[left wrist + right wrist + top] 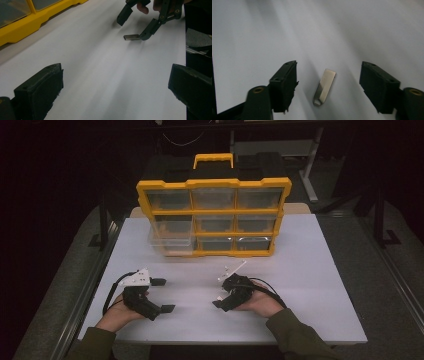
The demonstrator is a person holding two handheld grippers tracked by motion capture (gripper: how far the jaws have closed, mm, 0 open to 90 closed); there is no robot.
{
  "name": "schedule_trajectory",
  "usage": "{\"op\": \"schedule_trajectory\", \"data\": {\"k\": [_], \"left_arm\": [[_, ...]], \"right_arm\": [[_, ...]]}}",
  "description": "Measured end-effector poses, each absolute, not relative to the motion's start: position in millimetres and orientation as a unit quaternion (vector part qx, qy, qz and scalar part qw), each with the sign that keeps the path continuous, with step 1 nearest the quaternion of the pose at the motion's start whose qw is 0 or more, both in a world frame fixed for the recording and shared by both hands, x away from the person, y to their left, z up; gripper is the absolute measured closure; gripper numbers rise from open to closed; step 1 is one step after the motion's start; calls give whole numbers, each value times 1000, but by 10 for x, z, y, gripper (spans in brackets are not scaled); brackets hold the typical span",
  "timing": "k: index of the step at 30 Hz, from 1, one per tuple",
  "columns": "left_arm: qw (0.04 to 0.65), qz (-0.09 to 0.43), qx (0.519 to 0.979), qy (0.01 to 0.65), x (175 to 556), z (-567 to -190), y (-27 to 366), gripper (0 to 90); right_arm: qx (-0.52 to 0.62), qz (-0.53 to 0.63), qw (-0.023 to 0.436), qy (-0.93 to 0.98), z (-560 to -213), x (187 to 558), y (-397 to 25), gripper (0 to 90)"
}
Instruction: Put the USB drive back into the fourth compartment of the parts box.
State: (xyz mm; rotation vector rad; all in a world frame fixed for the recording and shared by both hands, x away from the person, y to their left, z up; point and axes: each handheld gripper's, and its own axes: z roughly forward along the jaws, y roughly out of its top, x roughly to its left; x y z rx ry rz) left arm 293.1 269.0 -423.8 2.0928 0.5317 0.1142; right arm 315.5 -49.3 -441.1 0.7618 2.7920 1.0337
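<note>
On the white counter (300, 270), the right tool (328, 82) gapes around a small flat silver metal clip (325, 86); the left tool (165, 295), at 9 o'clock, is spread wide.

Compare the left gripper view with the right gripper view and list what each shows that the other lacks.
Left gripper view alone: the yellow organizer at the table's far edge, the open left claw, and the right claw seen from outside, with one of the person's fingers behind it. Right gripper view alone: the metal clip's looped end, lying flat between the open jaws of the right claw, touching neither. Both share the white table and that clip.
</note>
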Motion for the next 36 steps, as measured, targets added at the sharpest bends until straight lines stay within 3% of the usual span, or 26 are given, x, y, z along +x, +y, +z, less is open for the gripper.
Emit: {"op": "schedule_trajectory", "data": {"k": [4,5,8,11,36], "left_arm": [[470,47,854,217,2933,-4240,2690,0],[470,47,854,217,2933,-4240,2690,0],[470,47,854,217,2934,-4241,2690,0],[470,47,854,217,2933,-4242,2689,0],[470,47,854,217,2932,-4242,2687,0]], "right_arm": [[248,335,34,908,-4413,3157,-500,351],[245,334,34,910,-4415,3160,-505,424],[244,334,34,910,-4415,3160,-505,431],[237,329,32,914,-4423,3151,-496,515],[212,302,58,928,-4450,3106,-445,753]]}}
